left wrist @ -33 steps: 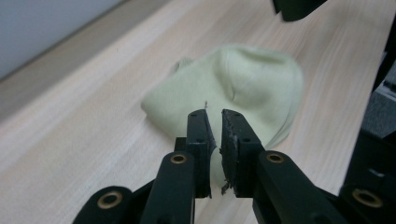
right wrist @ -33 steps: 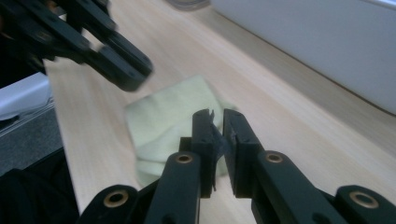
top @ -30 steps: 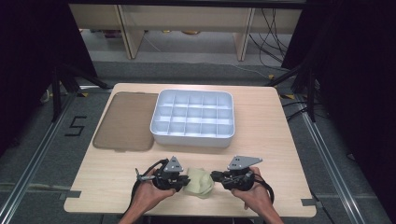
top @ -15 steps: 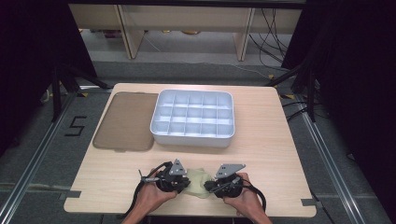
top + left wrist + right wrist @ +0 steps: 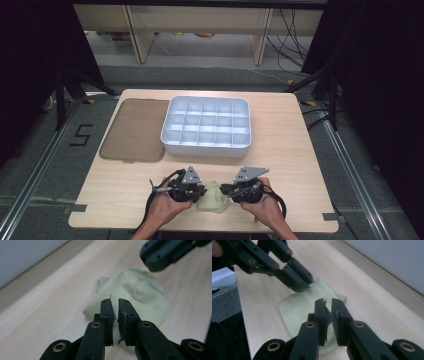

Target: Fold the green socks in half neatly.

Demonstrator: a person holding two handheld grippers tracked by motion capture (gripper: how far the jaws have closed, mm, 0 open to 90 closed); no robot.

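While both grippers are working at the near edge of the worktop, the job is looking barely begun. Starting at the left, a brown flat lid is lying along the far left edge, and beside it a white compartment tray is sitting with every cell showing bare. Nearer the person, the left gripper is holding its jaws drawn together, seemingly pinching the left edge of the pale green cloth; the cloth is lying crumpled midway along the near edge. On its other side the right gripper is likewise nipping together on the cloth's right edge. Judging by this, the cloth is being gripped at both ends, and any spreading, folding or placing is still waiting to be done.
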